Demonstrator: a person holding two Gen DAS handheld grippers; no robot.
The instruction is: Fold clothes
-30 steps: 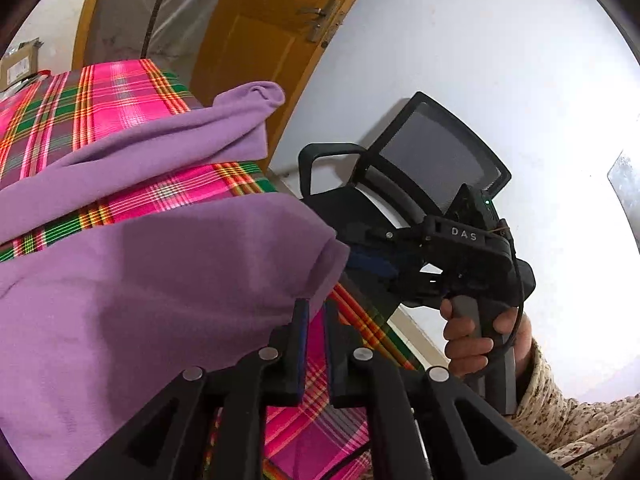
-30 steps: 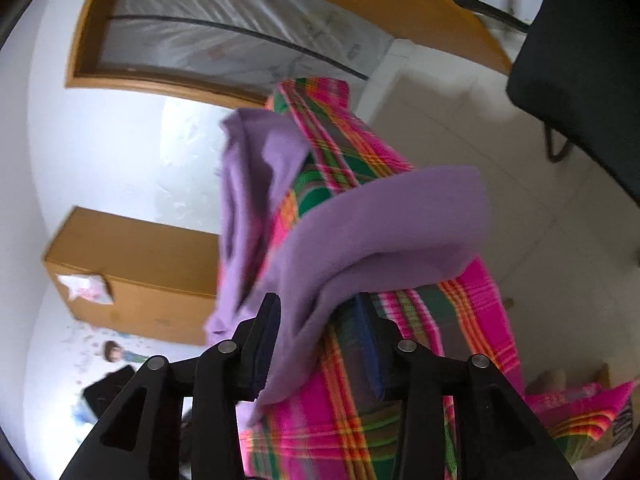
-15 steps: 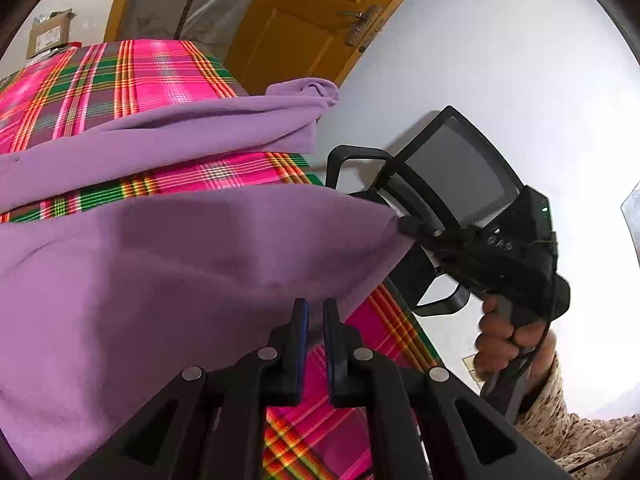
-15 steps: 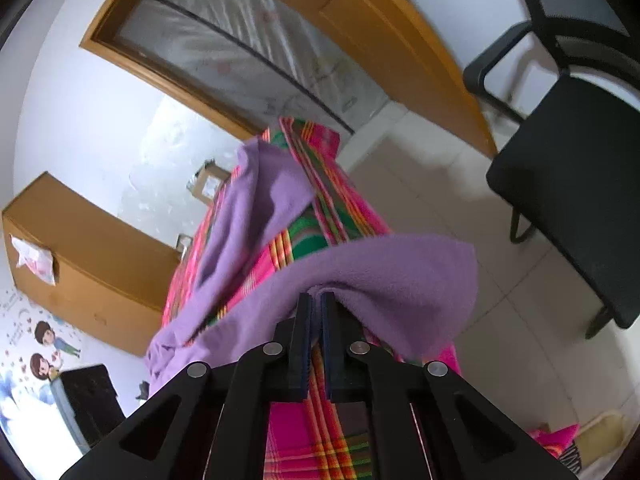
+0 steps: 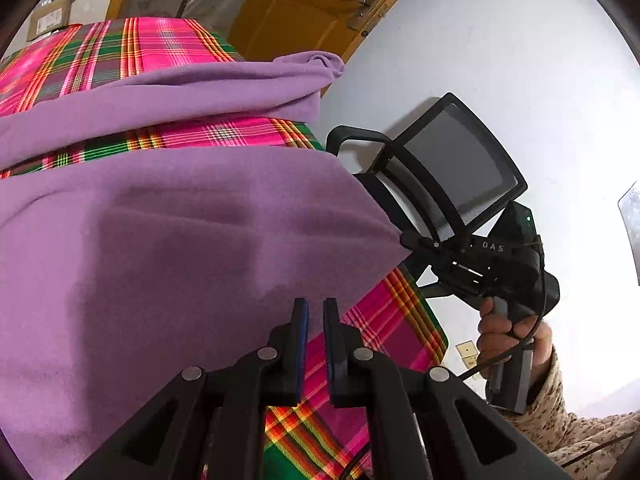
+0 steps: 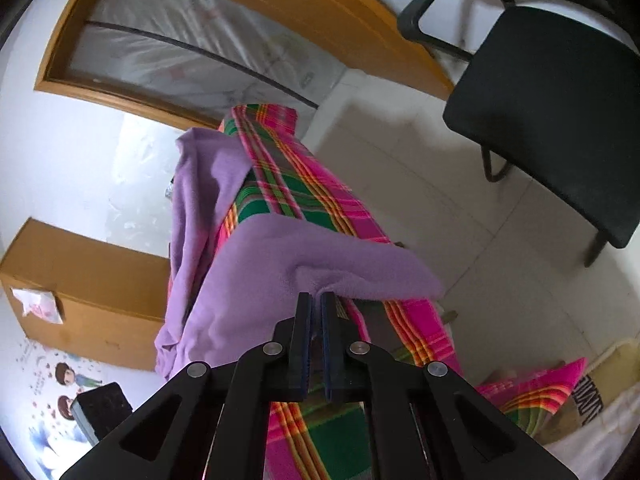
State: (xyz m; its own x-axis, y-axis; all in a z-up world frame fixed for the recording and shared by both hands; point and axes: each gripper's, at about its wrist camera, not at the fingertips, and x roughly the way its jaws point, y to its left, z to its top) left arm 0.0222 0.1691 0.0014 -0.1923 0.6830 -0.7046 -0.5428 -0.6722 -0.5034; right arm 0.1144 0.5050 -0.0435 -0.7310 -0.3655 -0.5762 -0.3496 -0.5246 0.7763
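Observation:
A purple garment [image 5: 180, 240] lies over a table draped in pink and green plaid cloth [image 5: 224, 136]. My left gripper [image 5: 316, 304] is shut on the garment's near edge. My right gripper [image 5: 404, 237], held by a hand [image 5: 496, 332], pinches its right corner and holds it out beyond the table edge. In the right wrist view the right gripper [image 6: 316, 296] is shut on a bunched fold of the purple garment [image 6: 280, 264], raised above the plaid cloth [image 6: 320, 200]. A second purple band [image 5: 200, 88] crosses the cloth farther back.
A black office chair [image 5: 460, 168] stands just past the table's right side, over pale floor tiles [image 6: 460, 208]. A wooden door [image 5: 304, 4] is behind the table. A wooden cabinet [image 6: 80, 280] is on the left and a plaid cushion [image 6: 540, 388] low on the right.
My right gripper, open around the garment a second ago, has shut on it and drawn the corner outward. The left gripper has stayed shut on the near edge.

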